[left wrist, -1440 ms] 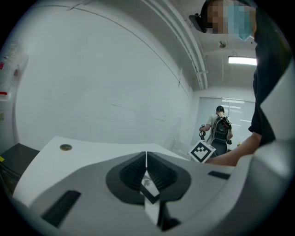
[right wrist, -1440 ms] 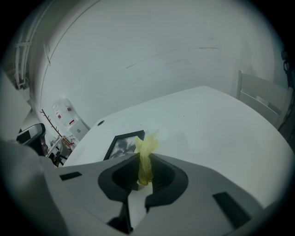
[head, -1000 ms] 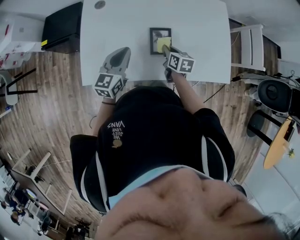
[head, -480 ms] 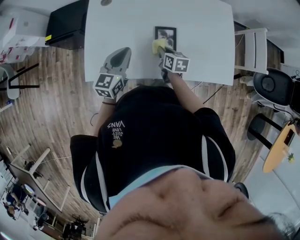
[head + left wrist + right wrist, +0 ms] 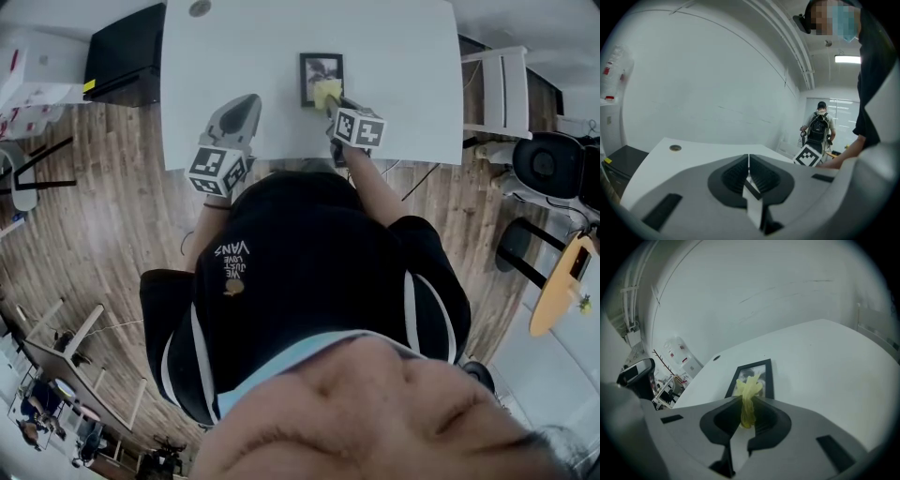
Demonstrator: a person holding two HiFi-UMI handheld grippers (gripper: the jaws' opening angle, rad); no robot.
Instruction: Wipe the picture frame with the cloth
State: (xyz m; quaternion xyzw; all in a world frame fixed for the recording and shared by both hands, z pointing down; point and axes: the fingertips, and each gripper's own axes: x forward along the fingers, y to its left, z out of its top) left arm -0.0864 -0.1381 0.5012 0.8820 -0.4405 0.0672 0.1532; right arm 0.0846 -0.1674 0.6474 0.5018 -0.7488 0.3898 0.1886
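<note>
A black picture frame (image 5: 321, 78) lies flat on the white table (image 5: 244, 47), just beyond my right gripper (image 5: 334, 99). That gripper is shut on a yellow cloth (image 5: 327, 92), whose free end rests over the frame's near right part. In the right gripper view the cloth (image 5: 749, 394) sticks up from between the jaws of the right gripper (image 5: 748, 414), with the frame (image 5: 768, 378) directly ahead. My left gripper (image 5: 246, 105) hovers over the table's near edge, left of the frame. Its jaws are pressed together on nothing in the left gripper view (image 5: 748, 165).
A small round grommet (image 5: 199, 9) sits at the table's far left. A black cabinet (image 5: 122, 52) stands left of the table, a white chair (image 5: 497, 89) to its right. In the left gripper view a person with a backpack (image 5: 818, 126) stands in the distance.
The right gripper with the cloth slid left toward the frame's near left corner half a second ago, then back right over the frame. The left gripper stayed put.
</note>
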